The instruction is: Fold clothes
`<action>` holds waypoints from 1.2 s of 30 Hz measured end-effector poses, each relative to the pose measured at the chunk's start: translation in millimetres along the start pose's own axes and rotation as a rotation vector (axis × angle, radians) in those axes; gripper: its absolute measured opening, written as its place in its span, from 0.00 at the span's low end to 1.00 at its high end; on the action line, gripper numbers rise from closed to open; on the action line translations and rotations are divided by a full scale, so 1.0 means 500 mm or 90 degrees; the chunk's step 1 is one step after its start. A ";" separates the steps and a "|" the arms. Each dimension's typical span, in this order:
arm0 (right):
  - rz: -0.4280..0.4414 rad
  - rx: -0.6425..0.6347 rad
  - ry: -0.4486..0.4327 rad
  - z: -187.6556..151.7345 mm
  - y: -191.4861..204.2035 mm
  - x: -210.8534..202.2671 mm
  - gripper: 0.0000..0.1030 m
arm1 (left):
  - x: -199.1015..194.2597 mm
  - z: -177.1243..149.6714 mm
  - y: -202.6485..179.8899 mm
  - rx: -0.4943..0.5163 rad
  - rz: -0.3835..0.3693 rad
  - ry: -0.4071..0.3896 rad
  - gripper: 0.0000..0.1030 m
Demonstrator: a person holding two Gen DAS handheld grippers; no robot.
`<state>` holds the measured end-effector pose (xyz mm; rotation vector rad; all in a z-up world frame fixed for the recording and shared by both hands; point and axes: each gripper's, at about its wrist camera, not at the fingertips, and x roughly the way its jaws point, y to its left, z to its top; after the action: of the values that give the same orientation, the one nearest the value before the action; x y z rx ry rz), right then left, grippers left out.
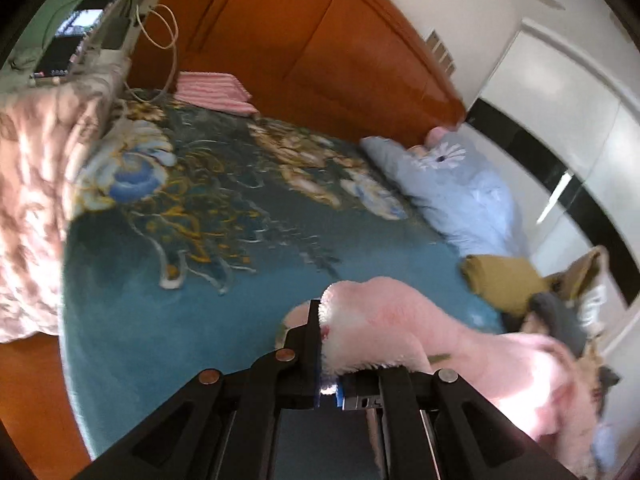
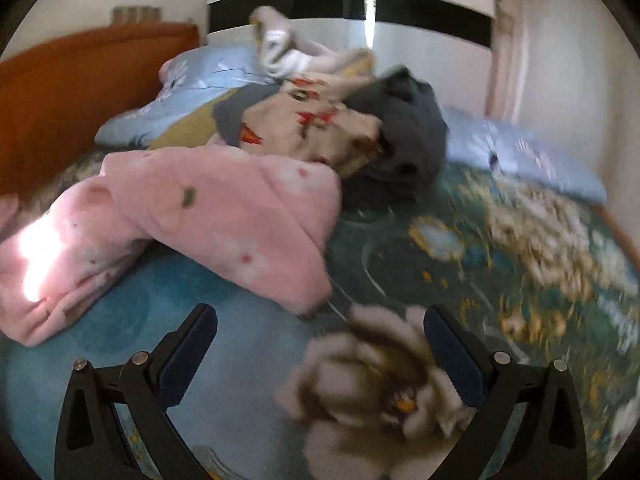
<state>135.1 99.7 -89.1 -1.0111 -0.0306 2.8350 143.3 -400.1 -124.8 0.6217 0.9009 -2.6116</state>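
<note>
A fluffy pink garment (image 1: 420,328) with small flower prints lies on the blue floral bedspread (image 1: 192,280). My left gripper (image 1: 322,320) is shut on its fuzzy edge, and the cloth trails off to the right. In the right wrist view the same pink garment (image 2: 208,216) is heaped at the left, beyond my right gripper (image 2: 320,324), which stands open just above the bedspread (image 2: 240,380) with nothing between its fingers. Behind the pink garment sits a pile of clothes: a cream printed piece (image 2: 316,128), a dark grey one (image 2: 408,120) and a mustard one (image 1: 500,280).
A light blue pillow (image 1: 452,184) lies by the orange headboard (image 1: 320,48). Folded pink striped cloth (image 1: 216,92) sits at the far end. A brown-patterned quilt (image 1: 36,184) covers the left, with a laptop (image 1: 80,36) and cables behind it. A second blue pillow (image 2: 520,156) lies right.
</note>
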 end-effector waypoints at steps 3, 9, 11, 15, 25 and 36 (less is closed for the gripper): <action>-0.007 -0.079 -0.017 0.042 0.071 0.019 1.00 | -0.012 -0.005 -0.020 0.028 -0.013 0.002 0.06; -0.065 -0.212 -0.045 0.084 0.196 0.081 1.00 | -0.023 -0.020 -0.051 0.051 -0.051 0.022 0.06; -0.093 -0.243 -0.039 0.083 0.217 0.106 1.00 | -0.026 -0.020 -0.052 0.046 -0.055 0.024 0.06; -0.163 -0.289 -0.038 0.084 0.239 0.148 1.00 | -0.033 -0.023 -0.050 0.026 -0.064 0.030 0.06; -0.415 -0.228 -0.204 0.161 0.180 0.102 1.00 | -0.057 -0.028 -0.058 0.017 -0.099 0.035 0.07; -0.551 -0.108 -0.345 0.198 -0.050 -0.122 1.00 | -0.119 -0.073 -0.181 0.196 -0.289 0.034 0.08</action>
<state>122.4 119.0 27.6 -0.1224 -0.6049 2.1984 167.6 -299.7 -75.6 0.6220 0.7259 -3.1952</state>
